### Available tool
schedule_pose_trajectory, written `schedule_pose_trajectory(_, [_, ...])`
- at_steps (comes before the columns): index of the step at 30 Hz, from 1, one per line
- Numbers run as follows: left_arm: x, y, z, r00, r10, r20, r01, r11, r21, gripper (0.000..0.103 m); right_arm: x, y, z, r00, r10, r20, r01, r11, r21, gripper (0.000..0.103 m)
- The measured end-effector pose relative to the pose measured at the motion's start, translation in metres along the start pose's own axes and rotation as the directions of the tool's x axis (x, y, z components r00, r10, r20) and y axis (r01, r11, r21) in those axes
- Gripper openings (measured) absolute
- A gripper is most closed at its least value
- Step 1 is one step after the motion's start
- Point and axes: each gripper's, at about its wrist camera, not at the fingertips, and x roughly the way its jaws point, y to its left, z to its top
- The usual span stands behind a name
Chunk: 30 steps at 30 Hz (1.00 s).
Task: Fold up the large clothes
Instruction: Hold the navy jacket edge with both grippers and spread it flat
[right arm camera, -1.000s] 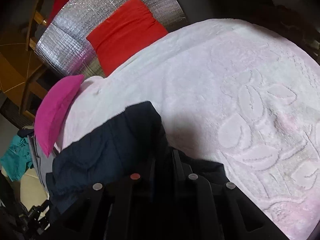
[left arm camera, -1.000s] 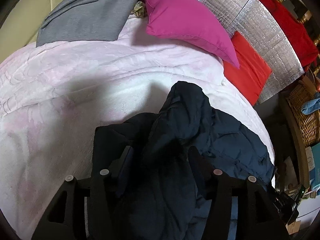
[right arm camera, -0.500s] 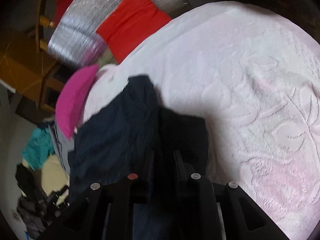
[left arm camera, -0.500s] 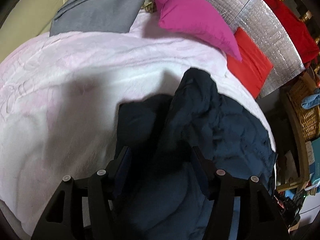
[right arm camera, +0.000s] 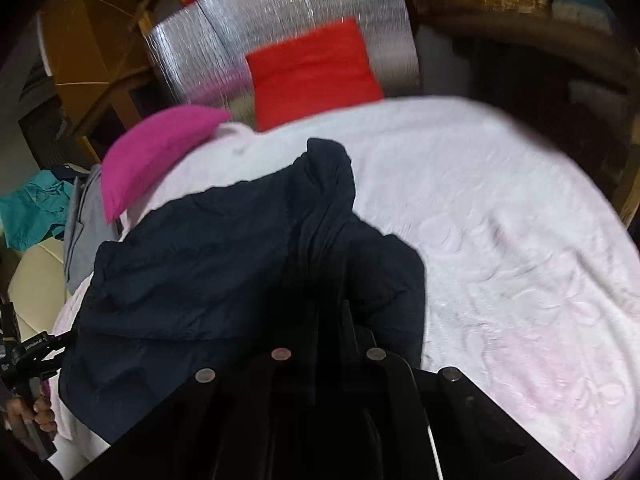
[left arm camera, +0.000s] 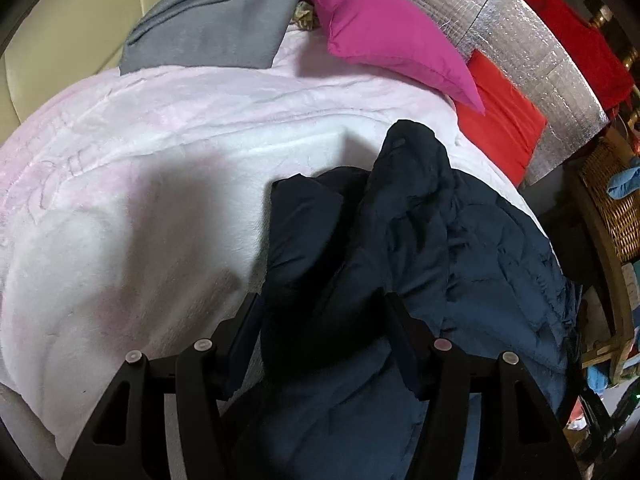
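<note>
My pale pink blanket (left arm camera: 168, 184) covers the bed, with a magenta pillow (left arm camera: 384, 32) at its far edge and a grey garment (left arm camera: 212, 24) lying beside that pillow. Past the far edge I see a red cushion (right arm camera: 312, 72) leaning on a silver foil panel (right arm camera: 280, 12). A wicker basket (left arm camera: 612, 200) stands off the bed's right edge.

No legible text or labels.
</note>
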Motion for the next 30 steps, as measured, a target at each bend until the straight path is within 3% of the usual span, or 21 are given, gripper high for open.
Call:
schedule_pose_trajectory(5, [0.003,-0.001,-0.012,0.998,0.047,-0.029,-0.046,0.998,0.036,0.063,0.015,-0.017,-0.010,0.995,-0.044,-0.089,0.051,0.996,0.080,0.008])
schedule_pose_trajectory(9, [0.004,0.010,-0.017,0.998,0.012,-0.064,-0.012,1.000,-0.002,0.063,0.031,-0.016,-0.012,0.991,-0.043,-0.125,0.050,0.997,0.059,0.012])
schedule_pose_trajectory(12, [0.000,0.018,-0.022,0.997,-0.024,-0.077,0.022,0.999,-0.026,0.061,0.024,-0.022,-0.009,0.992,-0.007,-0.125,0.022,0.992,0.121,0.015])
schedule_pose_trajectory(16, [-0.011,0.030,-0.026,0.993,-0.098,-0.062,0.094,0.993,-0.070,0.056,0.026,-0.037,-0.003,0.985,0.124,-0.117,-0.090,0.960,0.265,0.054])
schedule_pose_trajectory(19, [-0.019,0.028,-0.026,0.993,-0.113,-0.025,0.112,0.992,-0.058,0.053,0.027,-0.036,0.001,0.988,0.122,-0.094,-0.093,0.959,0.268,0.055])
schedule_pose_trajectory(20, [-0.020,0.025,-0.026,0.994,-0.108,-0.019,0.107,0.993,-0.043,0.043,0.028,-0.033,0.002,0.989,0.117,-0.091,-0.091,0.962,0.256,0.054])
schedule_pose_trajectory(22, [-0.017,0.016,-0.028,0.999,-0.044,-0.016,0.045,0.999,0.020,0.041,0.036,-0.023,0.002,0.990,0.096,-0.106,-0.073,0.977,0.202,0.052])
schedule_pose_trajectory(23, [-0.012,0.012,-0.030,1.000,-0.009,-0.026,0.011,0.999,0.051,0.041,0.035,-0.022,-0.005,0.989,0.084,-0.120,-0.062,0.982,0.179,0.045])
schedule_pose_trajectory(26, [-0.008,0.007,-0.029,0.999,0.023,-0.025,-0.021,0.997,0.072,0.041,0.046,-0.009,-0.009,0.988,0.020,-0.153,-0.006,0.996,0.093,0.042])
schedule_pose_trajectory(28, [-0.013,0.002,-0.031,0.998,0.062,-0.002,-0.061,0.993,0.099,0.041,0.043,-0.009,-0.008,0.989,0.019,-0.147,-0.004,0.995,0.104,0.042])
schedule_pose_trajectory(30, [-0.021,-0.009,-0.036,0.989,0.141,0.046,-0.146,0.976,0.159,0.042,0.034,-0.014,-0.008,0.990,0.036,-0.137,-0.016,0.990,0.143,0.043])
